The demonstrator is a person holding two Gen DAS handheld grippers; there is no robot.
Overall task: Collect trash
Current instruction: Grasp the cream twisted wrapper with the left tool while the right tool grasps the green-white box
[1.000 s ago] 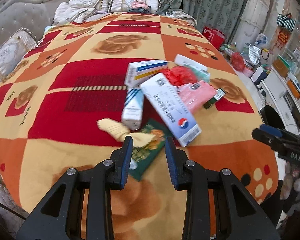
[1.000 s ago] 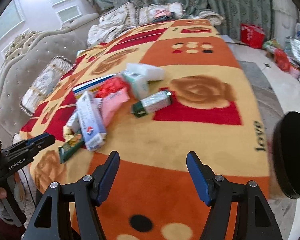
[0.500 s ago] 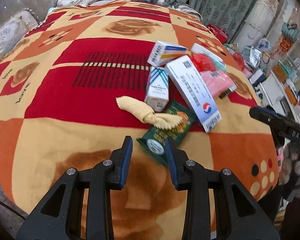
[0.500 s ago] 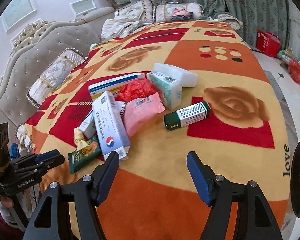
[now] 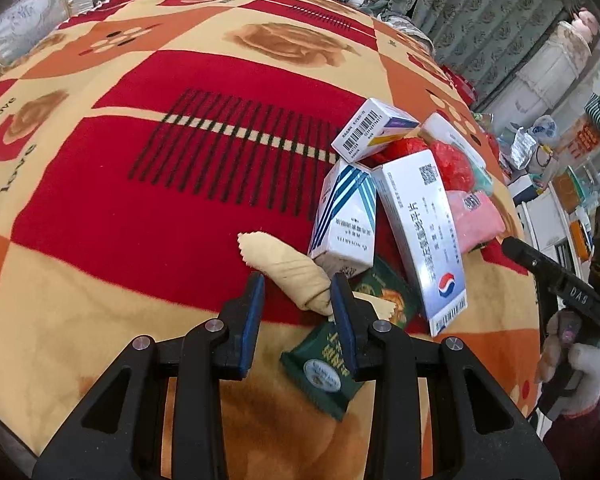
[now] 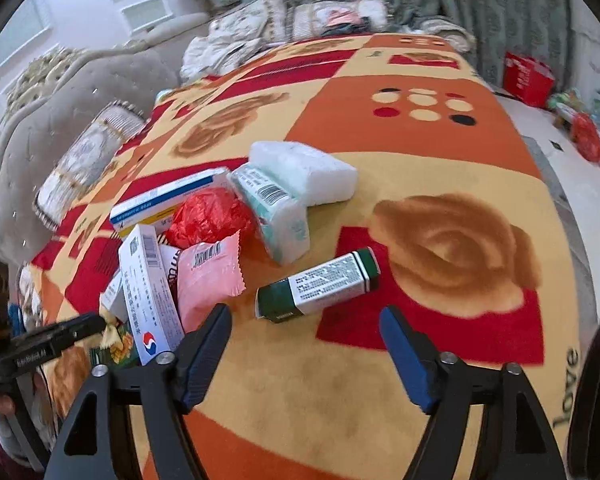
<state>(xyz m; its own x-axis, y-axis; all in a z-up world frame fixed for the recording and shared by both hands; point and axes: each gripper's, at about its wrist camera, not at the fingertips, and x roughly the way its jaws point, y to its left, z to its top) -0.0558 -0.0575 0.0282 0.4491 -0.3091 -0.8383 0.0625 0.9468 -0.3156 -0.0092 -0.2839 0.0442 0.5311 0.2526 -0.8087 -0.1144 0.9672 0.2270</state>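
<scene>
Fleece blanket (image 5: 140,208) covers bed; left claw (image 5: 298,304) part-open, seemingly empty, right claw (image 6: 306,344) wide.

Bright, soft daylight from windows (image 6: 140,4) upper left; strong fisheye bending, dark vignetted corners, slight edge blur.

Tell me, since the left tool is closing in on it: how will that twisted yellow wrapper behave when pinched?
The yellow wrapper looks creased and twisted, so it will probably crumple rather than resist. It seems empty, hence likely very light. Its end lies on the green packet, which may shift as the left tool lifts.
</scene>
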